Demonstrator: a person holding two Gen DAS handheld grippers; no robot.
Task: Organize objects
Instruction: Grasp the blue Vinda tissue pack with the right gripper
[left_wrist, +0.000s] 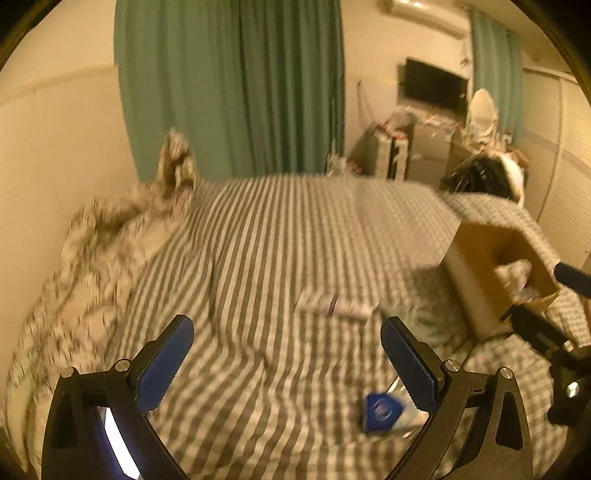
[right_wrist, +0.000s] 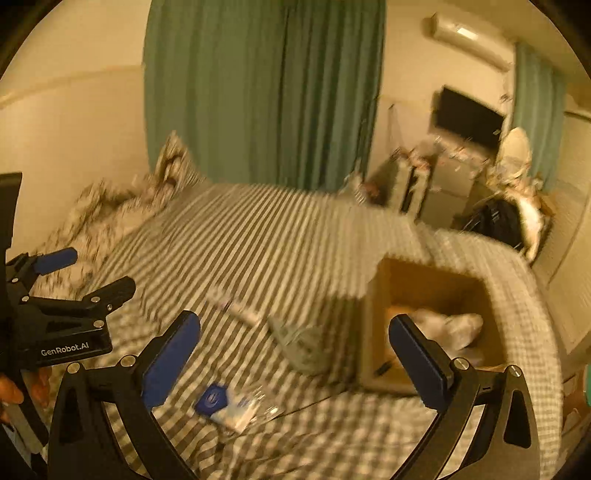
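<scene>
An open cardboard box (left_wrist: 476, 273) (right_wrist: 373, 332) stands on the striped bed and holds a crumpled white thing (right_wrist: 450, 325). A white tube (left_wrist: 336, 306) (right_wrist: 240, 312) lies mid-bed. A clear greenish packet (right_wrist: 303, 343) (left_wrist: 417, 321) lies beside the box. A blue-and-white packet (left_wrist: 384, 410) (right_wrist: 225, 404) lies nearest. My left gripper (left_wrist: 287, 360) is open and empty above the bed, short of the tube. My right gripper (right_wrist: 293, 352) is open and empty, over the greenish packet and the box's near left corner.
A rumpled patterned blanket (left_wrist: 110, 251) lies at the bed's left by the wall. Green curtains (left_wrist: 229, 85) hang behind. A television (left_wrist: 436, 85), cluttered furniture and a dark bag (left_wrist: 484, 177) stand at the far right. The left gripper's body (right_wrist: 55, 317) shows in the right wrist view.
</scene>
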